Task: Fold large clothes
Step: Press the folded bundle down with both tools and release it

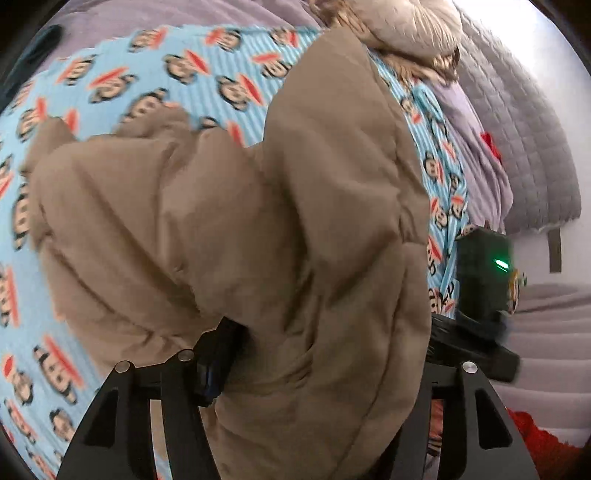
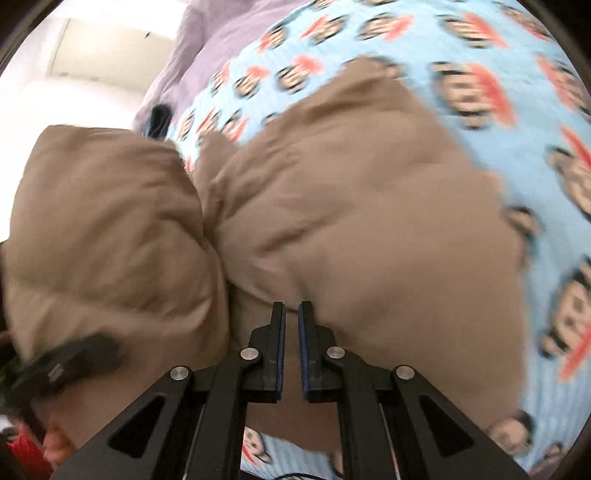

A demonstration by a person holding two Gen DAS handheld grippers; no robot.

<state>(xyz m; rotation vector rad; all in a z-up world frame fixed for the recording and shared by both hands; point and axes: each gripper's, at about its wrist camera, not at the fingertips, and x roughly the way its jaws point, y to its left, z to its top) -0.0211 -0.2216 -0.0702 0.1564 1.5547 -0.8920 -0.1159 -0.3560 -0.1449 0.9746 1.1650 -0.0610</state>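
A large tan padded coat (image 1: 258, 221) lies on a blue monkey-print sheet (image 1: 147, 74), its fur-trimmed hood (image 1: 406, 33) at the far end. My left gripper (image 1: 280, 369) holds a thick fold of the coat; one finger (image 1: 218, 362) shows, the other is hidden under the cloth. In the right wrist view the coat (image 2: 351, 221) fills the middle, and my right gripper (image 2: 291, 314) is shut on a thin edge of it. The other gripper shows at the lower left of the right wrist view (image 2: 62, 365) and at the right of the left wrist view (image 1: 480, 280).
The sheet (image 2: 517, 92) covers a bed with a lilac blanket (image 1: 476, 147) and a grey quilted cover (image 1: 524, 129) at the right. Red cloth (image 1: 543, 443) lies at the lower right. A pale wall (image 2: 74, 74) stands beyond the bed.
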